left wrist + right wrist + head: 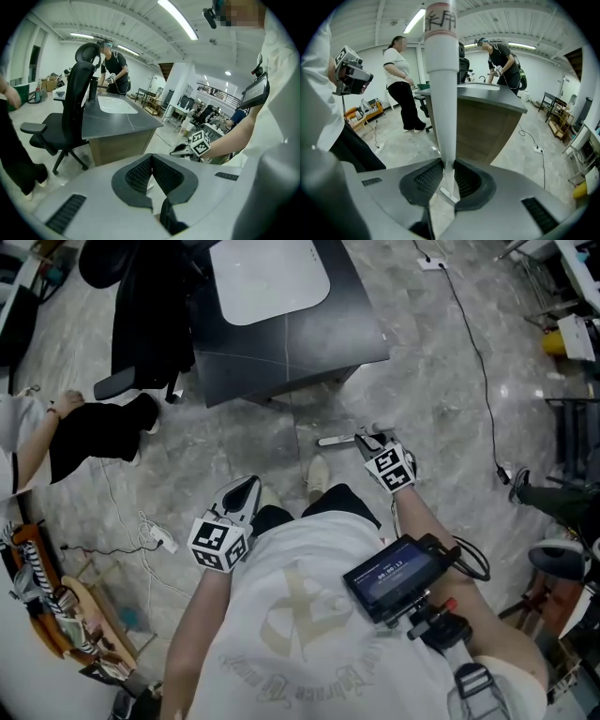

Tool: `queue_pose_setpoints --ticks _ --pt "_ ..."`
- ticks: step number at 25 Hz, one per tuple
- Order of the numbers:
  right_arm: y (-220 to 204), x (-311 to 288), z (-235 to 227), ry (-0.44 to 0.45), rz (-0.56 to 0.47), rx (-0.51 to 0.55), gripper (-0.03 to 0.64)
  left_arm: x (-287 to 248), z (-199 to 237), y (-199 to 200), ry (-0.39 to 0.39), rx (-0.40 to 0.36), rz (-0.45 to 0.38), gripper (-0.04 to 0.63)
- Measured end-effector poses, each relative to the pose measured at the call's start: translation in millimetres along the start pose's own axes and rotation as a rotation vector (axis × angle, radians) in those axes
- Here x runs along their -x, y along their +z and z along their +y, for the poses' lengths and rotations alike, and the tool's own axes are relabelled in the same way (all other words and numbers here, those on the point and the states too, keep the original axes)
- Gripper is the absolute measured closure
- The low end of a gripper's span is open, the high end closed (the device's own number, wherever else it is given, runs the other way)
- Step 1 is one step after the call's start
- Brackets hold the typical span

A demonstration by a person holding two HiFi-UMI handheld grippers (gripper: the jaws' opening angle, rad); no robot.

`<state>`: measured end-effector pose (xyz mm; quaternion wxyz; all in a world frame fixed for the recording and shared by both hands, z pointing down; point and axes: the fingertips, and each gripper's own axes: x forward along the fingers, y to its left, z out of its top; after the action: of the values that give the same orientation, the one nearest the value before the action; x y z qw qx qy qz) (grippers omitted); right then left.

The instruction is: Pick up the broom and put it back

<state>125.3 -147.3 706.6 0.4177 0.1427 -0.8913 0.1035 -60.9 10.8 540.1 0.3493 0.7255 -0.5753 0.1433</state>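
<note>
Near desk edge (291,371), right claw (446,165) clamping broom (442,84)

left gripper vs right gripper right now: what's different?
The right gripper has its jaws clamped on the white broom handle. The left gripper has its jaws together with nothing between them. In the head view the right gripper reaches further out from the person's body, and the left gripper stays close in. They share the same grey body, black ribbed pads and marker cube.
</note>
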Motion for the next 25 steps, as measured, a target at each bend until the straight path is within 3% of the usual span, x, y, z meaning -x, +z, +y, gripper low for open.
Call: queue_pose_setpoints --ticks 16,25 --pt "15.7 -35.1 0.9 0.061 0.018 0.070 0.529 2.7 3.0 -8.9 0.061 0.060 -0.008 0.583" --pt "40.0 -58.1 -12.5 0.066 -0.007 0.048 0.529 5.0 8.3 -11.0 0.096 0.082 -0.012 0.583"
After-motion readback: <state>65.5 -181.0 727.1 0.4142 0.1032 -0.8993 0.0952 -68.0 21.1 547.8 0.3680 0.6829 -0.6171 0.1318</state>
